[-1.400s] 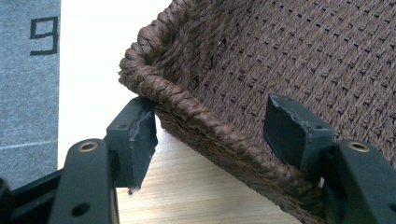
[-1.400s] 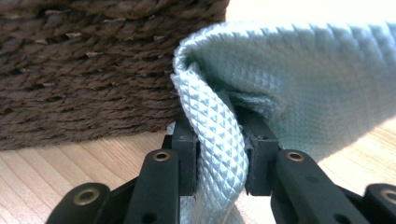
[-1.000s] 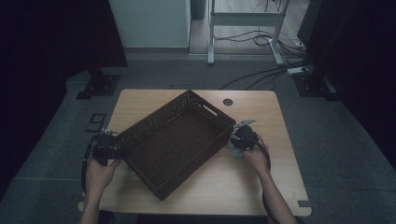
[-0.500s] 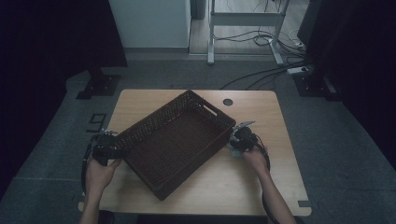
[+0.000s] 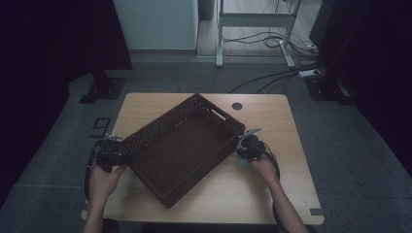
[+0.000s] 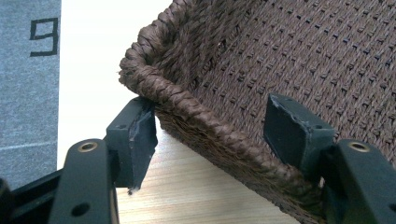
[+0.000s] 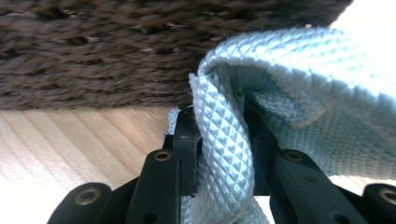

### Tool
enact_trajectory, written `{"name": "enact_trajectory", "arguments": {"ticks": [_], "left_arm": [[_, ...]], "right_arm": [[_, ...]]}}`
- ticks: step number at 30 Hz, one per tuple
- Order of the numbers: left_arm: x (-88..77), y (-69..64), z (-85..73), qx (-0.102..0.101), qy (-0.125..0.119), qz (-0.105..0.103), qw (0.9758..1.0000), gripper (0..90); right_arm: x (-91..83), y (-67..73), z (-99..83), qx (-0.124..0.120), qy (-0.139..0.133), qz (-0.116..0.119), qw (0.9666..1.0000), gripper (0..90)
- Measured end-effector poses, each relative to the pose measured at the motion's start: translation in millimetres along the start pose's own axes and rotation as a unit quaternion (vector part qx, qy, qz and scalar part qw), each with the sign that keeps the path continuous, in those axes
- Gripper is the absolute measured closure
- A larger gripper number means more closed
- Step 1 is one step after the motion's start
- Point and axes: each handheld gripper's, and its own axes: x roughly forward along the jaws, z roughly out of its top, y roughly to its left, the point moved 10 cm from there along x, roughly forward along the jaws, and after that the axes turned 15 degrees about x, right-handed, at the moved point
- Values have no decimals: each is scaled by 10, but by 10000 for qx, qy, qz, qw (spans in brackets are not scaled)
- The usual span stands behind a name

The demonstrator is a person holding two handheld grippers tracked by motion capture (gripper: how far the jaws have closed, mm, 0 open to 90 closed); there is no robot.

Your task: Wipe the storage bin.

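Still unmoved, left gripper (image 6: 210, 126) straddles basket (image 5: 184, 141) rim; right gripper (image 7: 222, 140) pinches cloth (image 7: 299, 93).

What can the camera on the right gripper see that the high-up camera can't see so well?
The right gripper view alone shows the pale blue cloth up close: its waffle weave, and a fold pinched between the right gripper jaws, beside the basket's woven wall. The high view alone takes in the whole basket lying slantwise on the table, the left gripper at its left corner, and both forearms. Both share the brown basket, the wooden tabletop and the right gripper.
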Motion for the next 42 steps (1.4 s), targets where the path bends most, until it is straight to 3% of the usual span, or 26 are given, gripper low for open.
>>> {"name": "enact_trajectory", "arguments": {"ticks": [8,20,27,36,42], "left_arm": [[0,0,0,2,2,0,10000,349],[-1,0,0,2,3,2,10000,350],[0,0,-1,-4,-6,3,10000,349],[0,1,-2,-4,-1,-2,10000,350],[0,1,-2,-4,-4,-2,10000,350]], "right_arm": [[-9,120,-22,-167,33,66,9998,699],[-32,345,-71,-327,70,382,9987,699],[-33,463,-94,-482,97,392,9980,694],[-62,573,-128,-507,117,571,9970,697],[-65,721,-155,-640,136,673,9956,696]]}}
